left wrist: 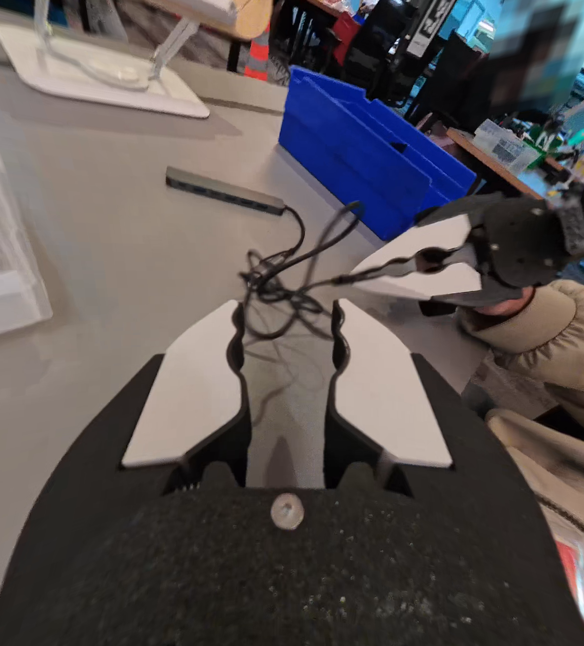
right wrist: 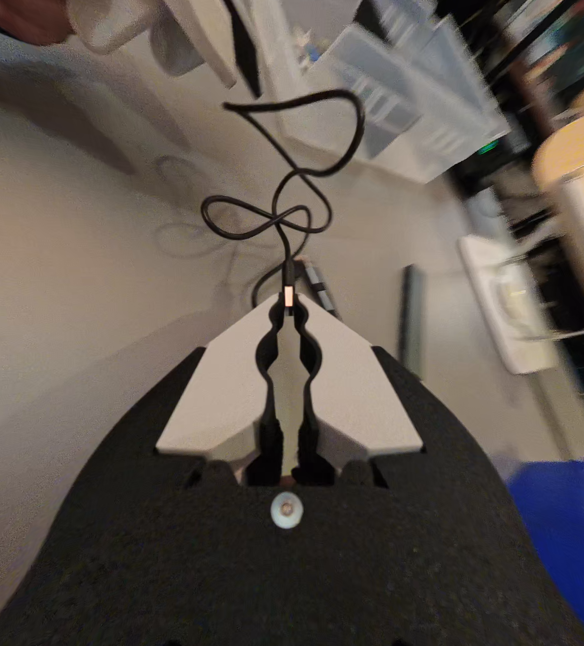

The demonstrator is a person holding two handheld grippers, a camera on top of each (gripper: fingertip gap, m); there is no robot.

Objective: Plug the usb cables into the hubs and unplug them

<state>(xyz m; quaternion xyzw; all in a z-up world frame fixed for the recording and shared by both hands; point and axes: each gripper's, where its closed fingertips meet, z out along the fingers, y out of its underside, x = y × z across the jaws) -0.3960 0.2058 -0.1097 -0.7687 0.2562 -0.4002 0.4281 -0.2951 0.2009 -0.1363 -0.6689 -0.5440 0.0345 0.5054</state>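
A slim grey USB hub (left wrist: 224,192) lies on the grey table, and its lead runs into a tangle of black cables (left wrist: 276,283). My left gripper (left wrist: 287,311) is open and empty, just short of the tangle. My right gripper (left wrist: 356,276) comes in from the right, held above the table. It is shut on the plug (right wrist: 288,299) of a black USB cable (right wrist: 283,213), which hangs in loops ahead of the right gripper (right wrist: 288,309). The hub (right wrist: 411,314) shows as a dark bar to the right. A second dark ported piece (right wrist: 318,286) is partly hidden behind my finger.
A blue bin (left wrist: 363,164) stands right behind the cables and shows at the lower right of the right wrist view (right wrist: 563,542). A white stand base (left wrist: 101,77) sits at the far left. Clear plastic boxes (right wrist: 405,105) lie beyond. A person's padded sleeve (left wrist: 545,349) is at the right. Across from one pair of fingers to the other is roughly 11 centimetres. To reach the hub (right wrist: 411,314) in a straight line is about 20 centimetres for my right fingers, about 25 centimetres for my left. It turns up in the left wrist view (left wrist: 231,194) as well.
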